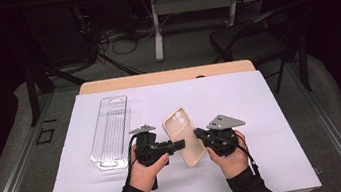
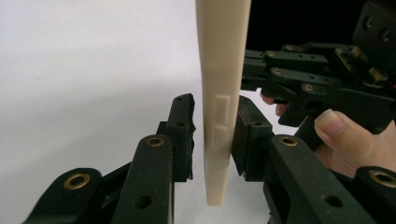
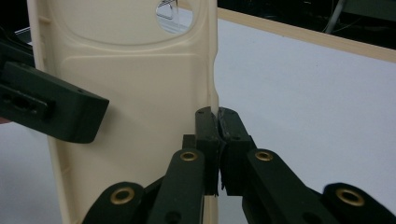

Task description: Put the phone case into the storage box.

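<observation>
A cream phone case [image 1: 183,136] is held up off the white table cover [image 1: 262,113] between the two grippers, roughly upright and tilted a little, with its camera cut-out at the upper end. The right gripper [image 1: 199,133], held in the person's right hand [image 1: 230,158], is clamped on the case's edge: in the right gripper view its two black jaws stand pressed together on the thin side wall of the case [image 3: 135,93], so it has the case in a narrow pinch at the edge nearest that gripper. The hollow inner face of the case is turned toward that gripper's camera, and the oval camera opening sits above and beyond the jaws. The left gripper [image 1: 178,144], held in the left hand [image 1: 145,173], reaches in from the opposite side. In the left gripper view the case [image 2: 222,93] stands edge-on between its pads, its side-button bumps level with them; the pad on the right of that view lies against the case, while a thin gap shows beside the other pad, so the jaws stand narrow around the case without a full clamp on it. Beyond the case in that view, the right gripper [image 2: 252,77] and the fingers of the right hand [image 2: 348,140] are seen. On the far side of the left gripper from the case, well apart, a clear plastic tray [image 1: 110,132] lies flat on the table cover.
</observation>
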{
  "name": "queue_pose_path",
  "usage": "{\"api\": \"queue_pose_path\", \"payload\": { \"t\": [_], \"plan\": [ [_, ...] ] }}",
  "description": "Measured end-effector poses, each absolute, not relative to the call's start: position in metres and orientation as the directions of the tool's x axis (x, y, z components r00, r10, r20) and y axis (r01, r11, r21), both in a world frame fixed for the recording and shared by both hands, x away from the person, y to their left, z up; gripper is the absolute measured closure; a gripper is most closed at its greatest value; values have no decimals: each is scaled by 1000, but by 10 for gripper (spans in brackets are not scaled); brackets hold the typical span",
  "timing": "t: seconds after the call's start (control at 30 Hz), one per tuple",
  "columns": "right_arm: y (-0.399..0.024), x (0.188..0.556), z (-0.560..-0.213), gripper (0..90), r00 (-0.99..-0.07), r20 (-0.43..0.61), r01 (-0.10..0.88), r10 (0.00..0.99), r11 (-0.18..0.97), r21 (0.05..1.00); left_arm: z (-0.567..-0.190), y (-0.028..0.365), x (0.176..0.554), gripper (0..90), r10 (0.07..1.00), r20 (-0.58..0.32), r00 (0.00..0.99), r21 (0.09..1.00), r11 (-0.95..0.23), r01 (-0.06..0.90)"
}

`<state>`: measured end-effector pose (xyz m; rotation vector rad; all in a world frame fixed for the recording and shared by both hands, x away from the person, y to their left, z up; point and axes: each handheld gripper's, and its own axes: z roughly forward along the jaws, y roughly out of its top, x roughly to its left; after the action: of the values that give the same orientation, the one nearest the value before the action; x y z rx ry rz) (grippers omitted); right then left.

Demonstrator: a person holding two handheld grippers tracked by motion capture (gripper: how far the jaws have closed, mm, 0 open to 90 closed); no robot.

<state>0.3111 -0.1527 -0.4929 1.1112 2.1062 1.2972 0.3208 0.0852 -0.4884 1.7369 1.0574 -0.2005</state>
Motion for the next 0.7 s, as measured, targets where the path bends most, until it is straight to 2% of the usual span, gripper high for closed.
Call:
{"api": "queue_pose_path", "payload": {
  "t": [0.3, 0.7],
  "plan": [
    [-152, 311, -495, 883, -586, 55, 416, 808, 241, 877, -484, 91, 319, 725, 560, -585, 586, 706, -3, 708],
    [-151, 311, -495, 883, -591, 56, 413, 805, 242, 878, -485, 91, 319, 781, 546, -597, 587, 703, 3, 712]
  ]
}}
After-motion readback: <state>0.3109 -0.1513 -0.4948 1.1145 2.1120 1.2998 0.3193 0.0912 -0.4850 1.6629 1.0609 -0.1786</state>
